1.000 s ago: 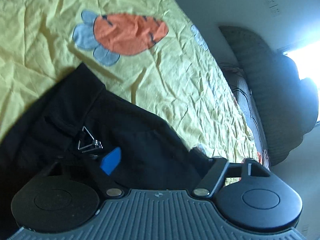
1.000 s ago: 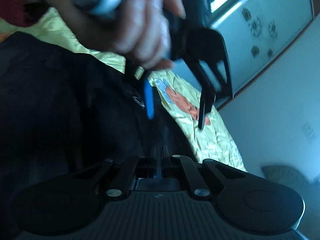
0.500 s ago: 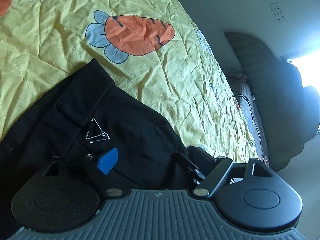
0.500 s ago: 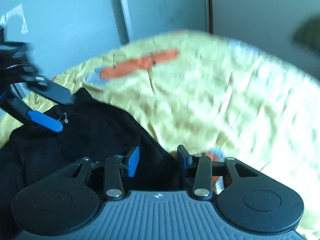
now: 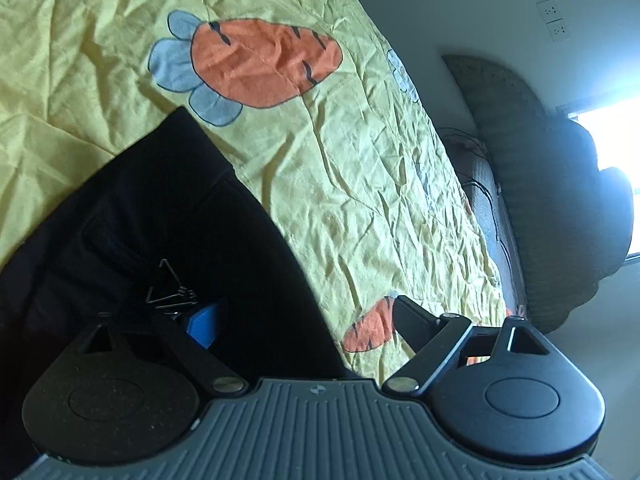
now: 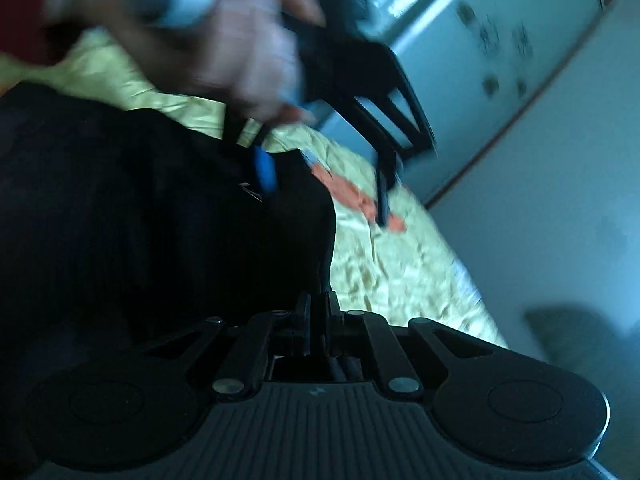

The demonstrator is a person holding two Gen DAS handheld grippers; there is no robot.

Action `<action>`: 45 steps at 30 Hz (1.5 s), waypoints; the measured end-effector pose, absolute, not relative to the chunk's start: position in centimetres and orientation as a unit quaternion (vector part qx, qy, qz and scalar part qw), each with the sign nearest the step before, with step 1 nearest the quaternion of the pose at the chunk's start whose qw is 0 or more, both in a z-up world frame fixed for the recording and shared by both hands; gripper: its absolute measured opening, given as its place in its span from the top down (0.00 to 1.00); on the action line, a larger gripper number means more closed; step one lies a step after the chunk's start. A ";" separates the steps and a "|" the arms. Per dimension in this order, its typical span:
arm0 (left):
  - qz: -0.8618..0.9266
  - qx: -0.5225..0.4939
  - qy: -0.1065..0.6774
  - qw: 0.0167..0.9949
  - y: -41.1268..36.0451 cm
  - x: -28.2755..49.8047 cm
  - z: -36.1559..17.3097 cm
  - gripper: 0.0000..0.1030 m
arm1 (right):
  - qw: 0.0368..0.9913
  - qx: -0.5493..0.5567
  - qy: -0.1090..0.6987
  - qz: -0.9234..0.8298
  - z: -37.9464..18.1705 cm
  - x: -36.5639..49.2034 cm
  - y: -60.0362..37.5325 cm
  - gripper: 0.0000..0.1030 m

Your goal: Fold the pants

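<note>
Black pants [image 5: 160, 216] lie on a yellow bedspread [image 5: 360, 184] printed with orange carrots. A small metal triangle ring [image 5: 168, 288] hangs from the pants' waist area. My left gripper [image 5: 308, 322] stands open wide over the pants' edge, its blue-padded finger above the black cloth and the other above the sheet, pressing on nothing. In the blurred right wrist view a hand [image 6: 224, 52] holds that left gripper [image 6: 324, 184] over the pants [image 6: 140, 208]. My right gripper [image 6: 318, 312] is shut, with a strip of the black cloth running down into its closed jaws.
The bed's far edge runs along a grey-green padded headboard [image 5: 560, 200], with cables beside it. Two wall sockets [image 5: 554, 20] and a bright window sit behind. A pale wardrobe with sliding doors [image 6: 500, 40] stands past the bed in the right wrist view.
The left jaws have spread wider, one finger now over the sheet. The right view swung out across the bed with jaws open, then returned beside the pants with jaws shut.
</note>
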State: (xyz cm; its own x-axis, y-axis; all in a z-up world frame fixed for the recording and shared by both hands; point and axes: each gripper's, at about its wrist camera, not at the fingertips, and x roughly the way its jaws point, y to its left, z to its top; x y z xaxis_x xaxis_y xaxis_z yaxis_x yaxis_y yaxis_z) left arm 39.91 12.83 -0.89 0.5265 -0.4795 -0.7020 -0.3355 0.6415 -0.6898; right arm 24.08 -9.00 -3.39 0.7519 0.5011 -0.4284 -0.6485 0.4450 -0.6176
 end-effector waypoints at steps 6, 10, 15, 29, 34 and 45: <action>-0.028 -0.375 0.494 0.784 11.9 38.7 -1.1 0.94 | 0.860 -0.381 0.091 0.328 -3.9 23.1 -9.1 0.94; -0.027 -0.352 0.458 0.816 11.5 36.1 -0.1 0.94 | 0.877 -0.353 0.110 0.306 -4.0 23.7 -9.5 0.84; -0.028 -0.317 0.420 0.850 10.4 32.7 1.2 0.94 | 0.883 -0.387 0.128 0.234 -5.1 24.2 -10.9 0.73; -0.044 -0.402 0.373 0.835 12.4 26.1 -0.3 0.81 | 0.857 -0.468 0.109 0.187 -6.7 18.1 -11.7 0.95; -0.030 -0.419 0.345 0.839 12.9 26.3 -0.5 0.62 | 0.856 -0.465 0.120 0.192 -7.2 17.3 -12.1 0.96; -0.001 -0.360 0.341 0.869 12.3 24.9 0.6 0.96 | 0.888 -0.417 0.137 0.135 -6.6 19.6 -13.7 0.71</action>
